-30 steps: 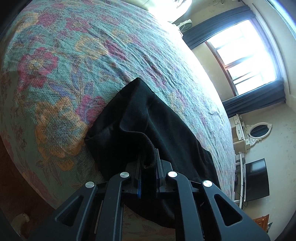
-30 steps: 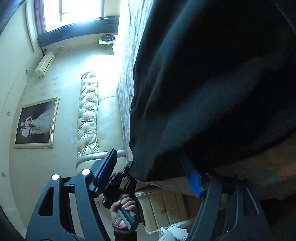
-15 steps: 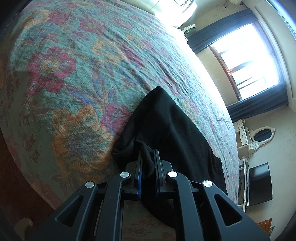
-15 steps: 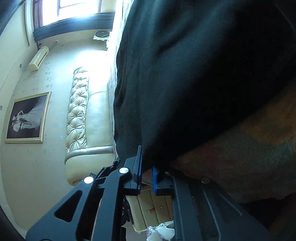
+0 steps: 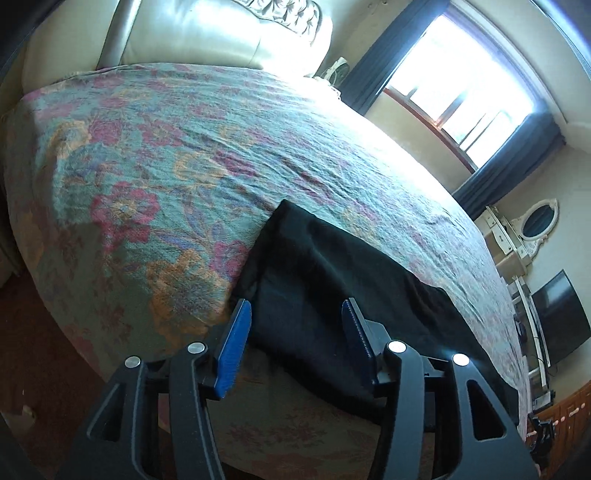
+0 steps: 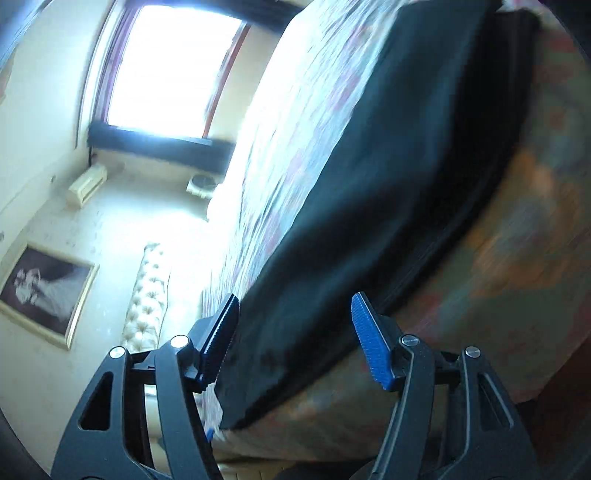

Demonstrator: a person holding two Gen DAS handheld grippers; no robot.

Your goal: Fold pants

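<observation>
Left wrist view takes in a wide bed (image 5: 192,155) under a teal woven bedspread with red and orange flowers, a cream leather headboard (image 5: 207,33) at its far end and a bright window with dark blue curtains (image 5: 461,96) beyond. Black fabric pants (image 5: 332,273) lie flat on the near part of the bed, folded into a long strip that runs along the bed's near edge and off to the right. Left tongs (image 5: 293,339) hang over the near end of that strip with their blue pads roughly half spread; the jaws have just been opening, and the pads stand clear of the cloth, which shows between them.

Right wrist view, blurred, shows the same pants (image 6: 369,192) stretching away along the bed (image 6: 517,258). Right tongs (image 6: 295,332) are likewise parted about halfway, jaws just opened, with the strip's near end seen between the pads and nothing gripped.
</observation>
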